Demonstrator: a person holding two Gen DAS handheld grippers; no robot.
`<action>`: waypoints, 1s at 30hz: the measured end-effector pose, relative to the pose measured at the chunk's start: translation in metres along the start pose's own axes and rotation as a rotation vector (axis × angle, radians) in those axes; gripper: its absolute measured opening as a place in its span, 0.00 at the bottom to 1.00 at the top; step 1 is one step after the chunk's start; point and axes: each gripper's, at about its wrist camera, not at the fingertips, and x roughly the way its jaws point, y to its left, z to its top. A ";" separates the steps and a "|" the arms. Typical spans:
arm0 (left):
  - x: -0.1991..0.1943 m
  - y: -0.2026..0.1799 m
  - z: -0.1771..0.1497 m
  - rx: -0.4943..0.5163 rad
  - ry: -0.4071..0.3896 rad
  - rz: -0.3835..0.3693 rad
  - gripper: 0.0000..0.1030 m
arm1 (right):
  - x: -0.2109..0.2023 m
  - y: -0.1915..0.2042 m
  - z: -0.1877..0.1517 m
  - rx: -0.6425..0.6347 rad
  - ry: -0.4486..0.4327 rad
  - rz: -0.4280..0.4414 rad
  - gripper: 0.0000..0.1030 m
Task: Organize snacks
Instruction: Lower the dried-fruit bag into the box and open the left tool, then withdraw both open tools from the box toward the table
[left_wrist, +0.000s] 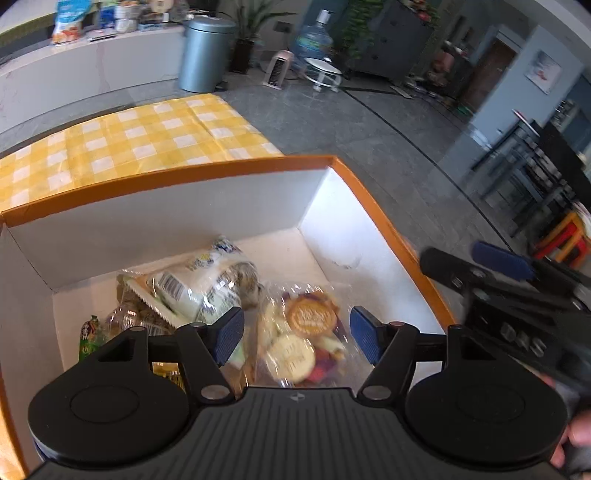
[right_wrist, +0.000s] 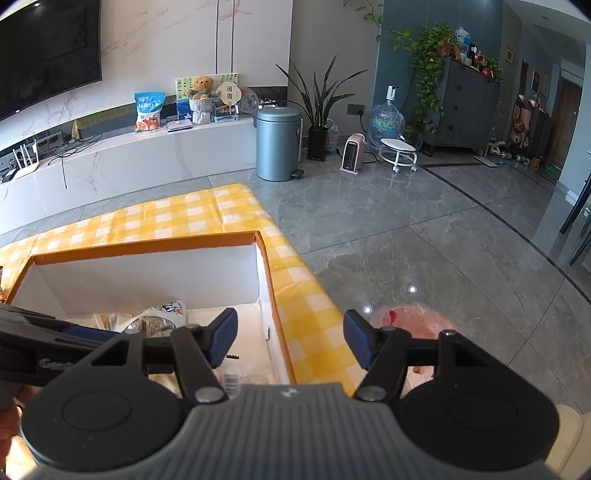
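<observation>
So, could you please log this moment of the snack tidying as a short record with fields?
surface: yellow checked tablecloth
container: orange-rimmed box, white inside, on the cloth
contents: clear bag of round biscuits, white printed snack bag, green packet
left gripper: jaws open above the biscuits, holding nothing
right gripper: jaws open over the box's right wall, holding nothing

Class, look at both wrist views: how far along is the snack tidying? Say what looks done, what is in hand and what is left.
Done: several snack packets, including a clear bag of biscuits, lie inside the orange-rimmed box. In hand: nothing; the left gripper and right gripper are both open and empty. Left: no loose snacks show on the checked cloth.
</observation>
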 end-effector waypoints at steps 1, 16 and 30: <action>-0.003 -0.001 -0.003 0.025 0.011 -0.009 0.73 | 0.000 0.001 0.000 -0.004 -0.001 0.002 0.62; 0.019 -0.009 -0.010 0.098 0.078 0.080 0.40 | 0.000 0.003 -0.009 0.001 -0.018 0.039 0.62; -0.061 -0.014 -0.037 0.128 -0.122 0.125 0.57 | -0.017 0.023 -0.010 -0.020 -0.030 0.087 0.62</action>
